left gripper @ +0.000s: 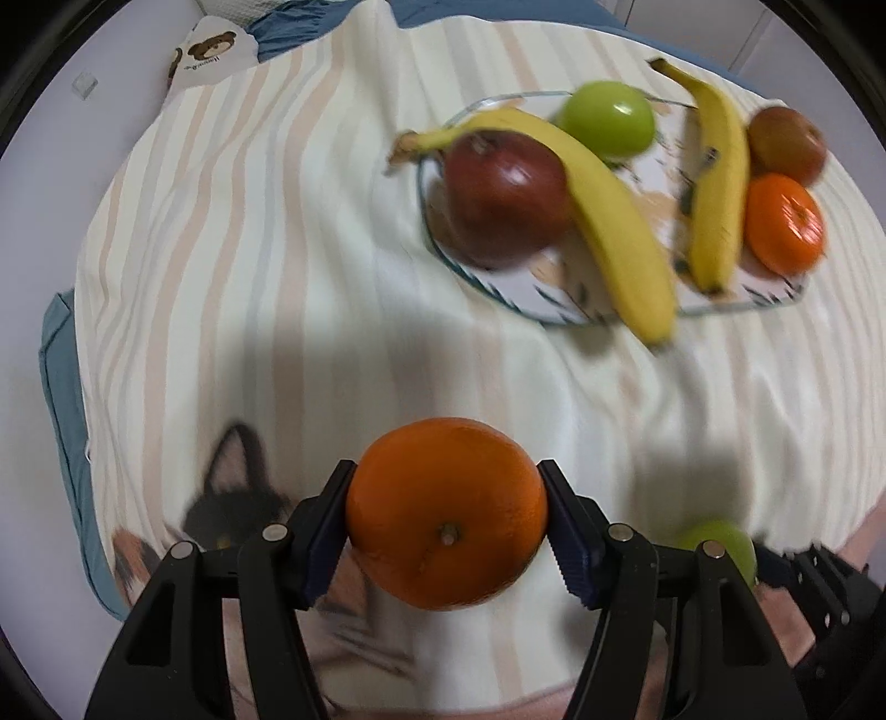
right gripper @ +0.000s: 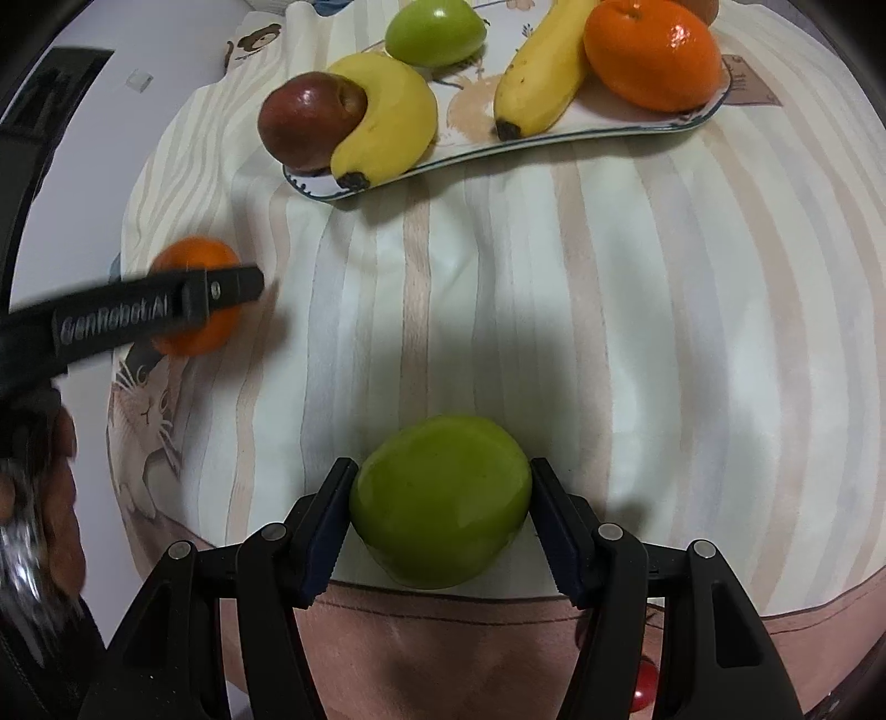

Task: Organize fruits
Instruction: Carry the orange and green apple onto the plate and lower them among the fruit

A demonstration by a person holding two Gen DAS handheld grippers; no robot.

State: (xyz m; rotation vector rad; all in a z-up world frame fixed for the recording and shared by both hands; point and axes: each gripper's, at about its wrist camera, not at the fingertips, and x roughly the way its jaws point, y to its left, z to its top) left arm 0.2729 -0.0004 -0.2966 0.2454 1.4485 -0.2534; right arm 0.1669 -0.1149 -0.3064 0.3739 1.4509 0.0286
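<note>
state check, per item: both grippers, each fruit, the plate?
left gripper: shut on orange
right gripper: shut on green apple
plate: on striped cloth, loaded
red apple: on plate, against a banana
second banana, second orange, second green apple: on plate
</note>
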